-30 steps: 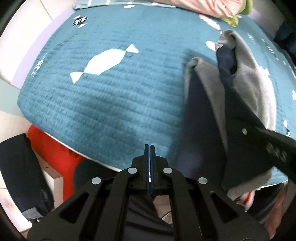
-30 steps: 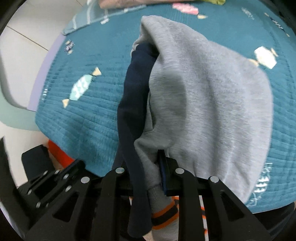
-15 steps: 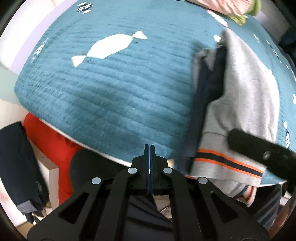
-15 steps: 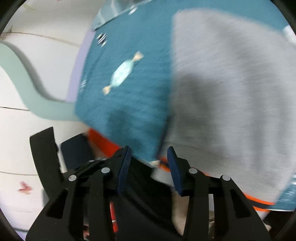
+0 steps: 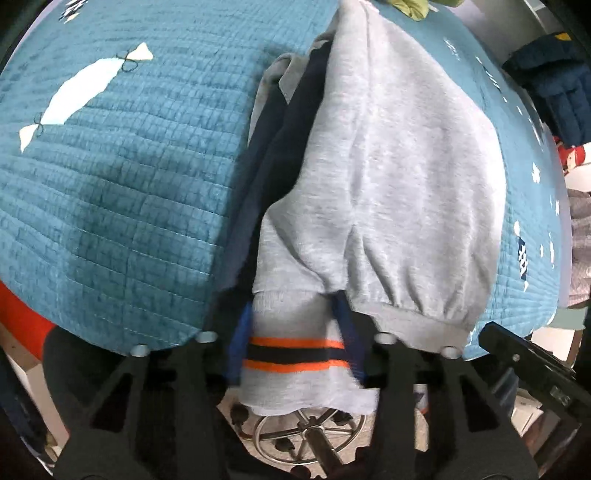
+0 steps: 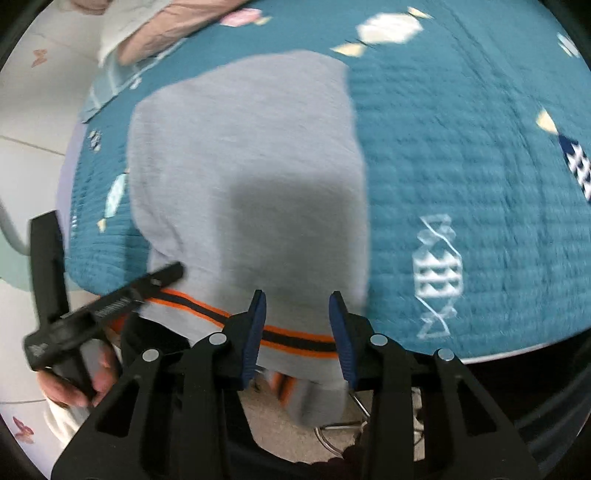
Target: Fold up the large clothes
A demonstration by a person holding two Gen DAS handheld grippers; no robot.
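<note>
A grey sweatshirt (image 5: 399, 177) with navy lining and an orange-and-black striped hem lies folded on the teal quilted bedspread (image 5: 110, 192). In the left wrist view my left gripper (image 5: 293, 347) is open, its jaws on either side of the striped hem (image 5: 295, 349) at the bed's near edge. In the right wrist view the sweatshirt (image 6: 251, 166) lies flat, and my right gripper (image 6: 297, 332) is open with its jaws astride the hem (image 6: 295, 338). The left gripper (image 6: 110, 299) shows at the left there.
The bedspread (image 6: 480, 155) has candy-shaped prints. Pink bedding (image 6: 162, 29) lies at the far side. A dark blue jacket (image 5: 554, 85) hangs at the right. A chair base (image 5: 306, 432) stands on the floor below the bed edge. A red object (image 5: 22, 317) sits under the bed's left edge.
My right gripper let go of the sweatshirt and opened. The garment now lies flat on the bed. My left gripper opened from shut and moved right, up to the striped hem.
</note>
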